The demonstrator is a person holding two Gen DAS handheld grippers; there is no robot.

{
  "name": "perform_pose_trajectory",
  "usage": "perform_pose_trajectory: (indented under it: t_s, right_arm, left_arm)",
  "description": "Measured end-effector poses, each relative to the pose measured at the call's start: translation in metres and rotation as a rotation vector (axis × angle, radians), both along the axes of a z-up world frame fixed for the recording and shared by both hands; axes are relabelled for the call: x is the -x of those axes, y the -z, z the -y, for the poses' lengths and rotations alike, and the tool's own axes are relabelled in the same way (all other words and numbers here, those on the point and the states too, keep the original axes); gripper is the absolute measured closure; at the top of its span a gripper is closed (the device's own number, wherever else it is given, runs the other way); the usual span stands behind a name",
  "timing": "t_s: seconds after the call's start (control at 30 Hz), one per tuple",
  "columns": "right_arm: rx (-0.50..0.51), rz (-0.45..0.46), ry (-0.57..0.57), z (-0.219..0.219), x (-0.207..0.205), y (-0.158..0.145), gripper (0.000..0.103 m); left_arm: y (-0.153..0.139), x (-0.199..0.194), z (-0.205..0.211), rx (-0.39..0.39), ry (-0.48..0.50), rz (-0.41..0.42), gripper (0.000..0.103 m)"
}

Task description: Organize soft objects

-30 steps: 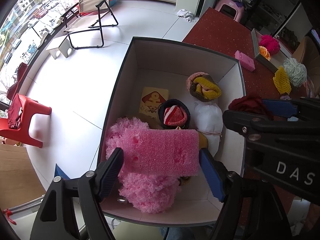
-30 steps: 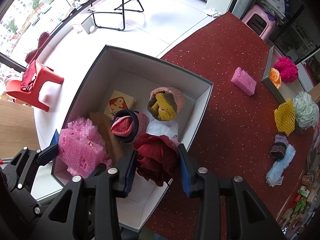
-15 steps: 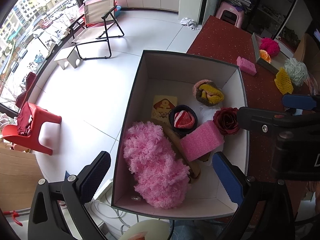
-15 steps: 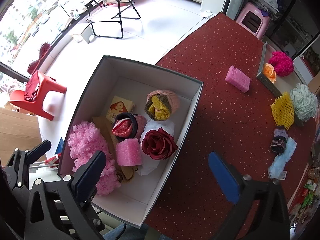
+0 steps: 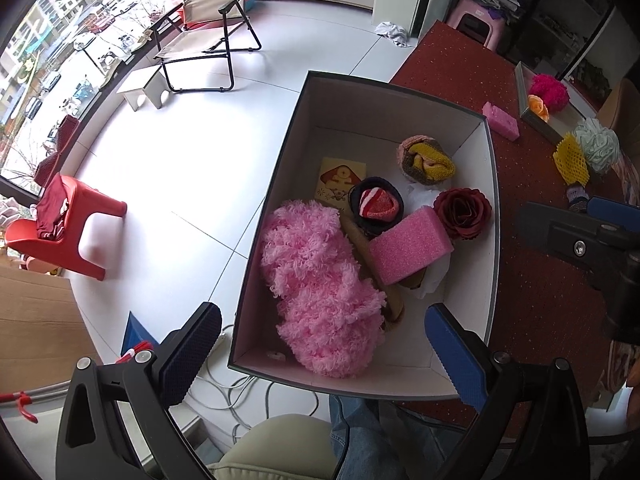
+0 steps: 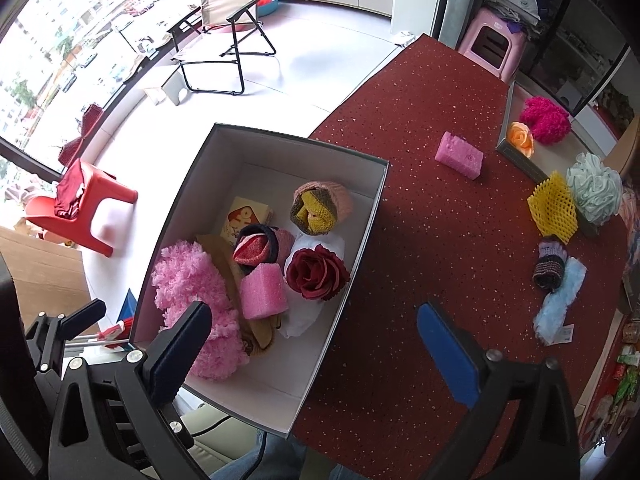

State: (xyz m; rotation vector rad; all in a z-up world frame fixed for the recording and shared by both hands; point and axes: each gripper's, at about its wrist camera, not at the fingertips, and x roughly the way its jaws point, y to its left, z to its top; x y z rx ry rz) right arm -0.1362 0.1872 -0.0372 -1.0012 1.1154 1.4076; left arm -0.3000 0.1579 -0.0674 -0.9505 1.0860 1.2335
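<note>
With both the left gripper (image 5: 322,354) and right gripper (image 6: 316,342) spread wide and empty above the white cardboard box (image 6: 362,248), next go for the pink foam sponge block (image 6: 459,155) lying alone on the red speckled tabletop (image 6: 432,240), gripping across its short sides.

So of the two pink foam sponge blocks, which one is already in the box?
The larger pink block, lying inside the box beside the dark red rose. The other pink block lies out on the red tabletop.

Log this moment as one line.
left gripper: open, empty | right gripper: open, empty | pink sponge, rose: in box | second sponge: on table
</note>
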Motion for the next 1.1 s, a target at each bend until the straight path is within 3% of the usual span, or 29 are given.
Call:
perform_pose_trajectory:
  t_s: [1.1]
  right_arm:
    - [0.059,-0.009,-0.086,0.01,0.005,0.008,0.0]
  left_arm:
    - [-0.002,-0.006,0.019,0.051,0.003,-0.034,0.001]
